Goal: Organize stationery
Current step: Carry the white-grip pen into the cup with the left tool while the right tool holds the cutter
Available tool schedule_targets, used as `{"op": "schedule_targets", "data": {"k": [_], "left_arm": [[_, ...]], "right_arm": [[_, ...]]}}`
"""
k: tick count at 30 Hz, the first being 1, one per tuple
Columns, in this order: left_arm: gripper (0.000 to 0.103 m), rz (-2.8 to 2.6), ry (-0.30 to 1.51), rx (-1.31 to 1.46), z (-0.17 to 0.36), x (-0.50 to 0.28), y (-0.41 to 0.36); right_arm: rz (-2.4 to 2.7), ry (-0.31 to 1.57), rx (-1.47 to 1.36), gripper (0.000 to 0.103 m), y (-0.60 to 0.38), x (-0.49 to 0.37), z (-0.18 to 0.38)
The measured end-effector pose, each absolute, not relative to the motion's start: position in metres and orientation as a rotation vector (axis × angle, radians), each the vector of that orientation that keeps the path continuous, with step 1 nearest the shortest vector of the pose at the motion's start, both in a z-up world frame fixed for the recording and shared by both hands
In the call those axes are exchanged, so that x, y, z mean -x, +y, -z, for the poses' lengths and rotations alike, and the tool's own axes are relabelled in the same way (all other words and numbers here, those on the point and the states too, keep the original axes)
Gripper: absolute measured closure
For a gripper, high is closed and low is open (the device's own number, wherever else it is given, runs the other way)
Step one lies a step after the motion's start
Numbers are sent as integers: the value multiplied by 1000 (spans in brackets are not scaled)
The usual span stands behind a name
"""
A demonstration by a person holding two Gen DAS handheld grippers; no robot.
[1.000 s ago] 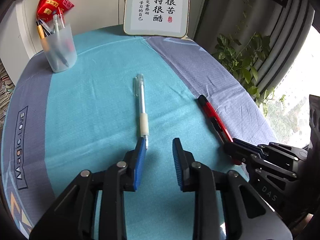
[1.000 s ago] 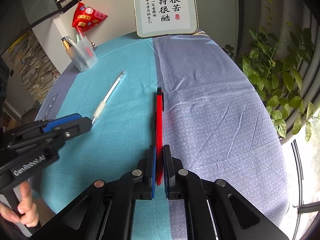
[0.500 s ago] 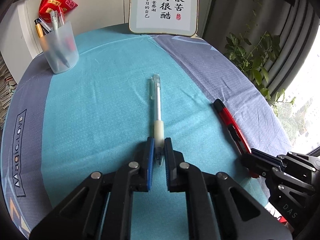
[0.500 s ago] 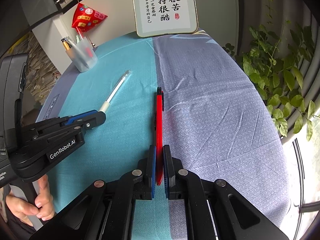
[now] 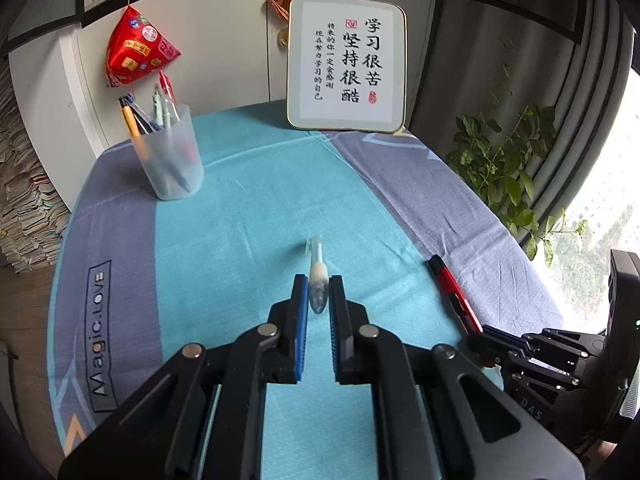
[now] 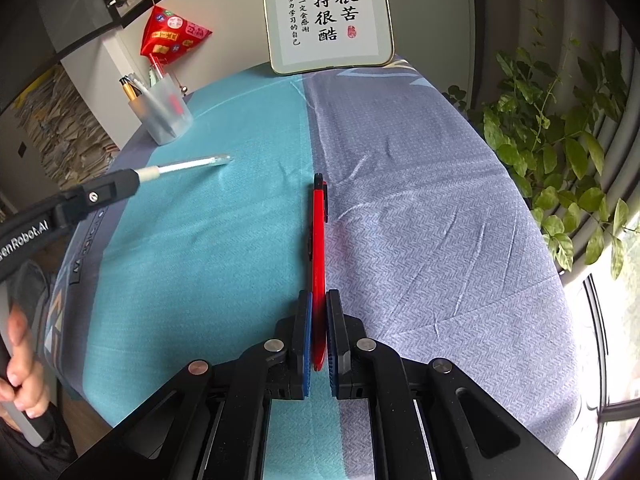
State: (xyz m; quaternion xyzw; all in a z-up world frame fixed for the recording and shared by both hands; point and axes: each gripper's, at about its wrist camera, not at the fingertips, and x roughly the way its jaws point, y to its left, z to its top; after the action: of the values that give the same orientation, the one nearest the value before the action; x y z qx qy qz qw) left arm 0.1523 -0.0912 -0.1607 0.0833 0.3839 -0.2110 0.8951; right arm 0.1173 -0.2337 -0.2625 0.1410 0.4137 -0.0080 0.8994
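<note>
My left gripper (image 5: 318, 284) is shut on a clear pen (image 5: 317, 270) with a white grip, held lifted off the cloth and pointing away from me. In the right wrist view that pen (image 6: 188, 165) sticks out from the left gripper (image 6: 136, 178) above the teal cloth. My right gripper (image 6: 319, 300) is shut on the near end of a red pen (image 6: 319, 236), which lies along the seam between the teal and grey cloth. The red pen (image 5: 456, 296) and right gripper (image 5: 482, 336) show at the lower right of the left wrist view.
A frosted pen cup (image 5: 170, 152) with several pens stands at the back left of the round table (image 5: 120, 208). A framed calligraphy plaque (image 5: 346, 64) leans at the back edge. A leafy plant (image 6: 560, 144) hangs off the right side. A hand (image 6: 20, 376) grips the left handle.
The left gripper slid onto the clear pen's tip, shut on it, then lifted it off the cloth. The right gripper stayed still, shut on the red pen.
</note>
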Motion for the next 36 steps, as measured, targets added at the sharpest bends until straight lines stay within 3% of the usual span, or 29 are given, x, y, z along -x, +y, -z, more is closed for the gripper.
{"op": "schedule_targets", "data": {"k": [23,36], "left_arm": [[95,289,630,-103,28,-235,-14],[95,238,649,-117,45,-300,-29]], "right_arm": [[27,859,-286,97,-232,-116,262],[36,866,-263,97,-227,-114,261]]}}
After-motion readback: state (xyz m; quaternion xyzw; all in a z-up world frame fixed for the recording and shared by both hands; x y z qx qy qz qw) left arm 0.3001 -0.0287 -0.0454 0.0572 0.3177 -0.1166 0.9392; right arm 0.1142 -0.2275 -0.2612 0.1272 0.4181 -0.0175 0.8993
